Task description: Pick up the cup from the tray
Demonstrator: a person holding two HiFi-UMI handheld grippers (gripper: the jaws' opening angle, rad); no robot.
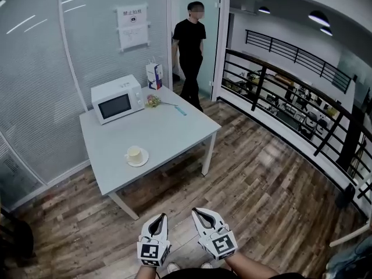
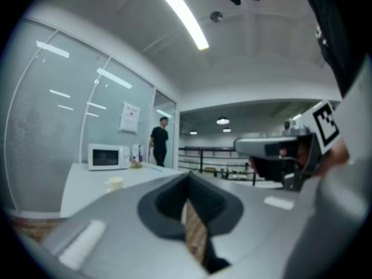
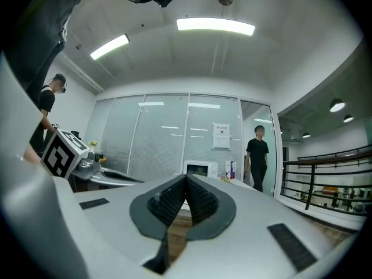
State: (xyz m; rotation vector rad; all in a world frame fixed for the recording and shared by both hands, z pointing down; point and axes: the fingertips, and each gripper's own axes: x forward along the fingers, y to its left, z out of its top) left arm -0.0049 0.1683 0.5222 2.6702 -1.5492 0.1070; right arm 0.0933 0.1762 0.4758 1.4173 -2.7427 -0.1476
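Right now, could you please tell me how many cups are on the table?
1: the cup sits on a saucer near the table's front edge; the microwave could hide another.

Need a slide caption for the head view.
Left gripper and right gripper, both shut, far from the cup on the table.

cup point(image 1: 134, 154) — inside too small to tell | wall notice point(image 1: 132, 25) — print unreadable

Cream cup point(image 1: 134, 153), pale grey table point(image 1: 171, 127)
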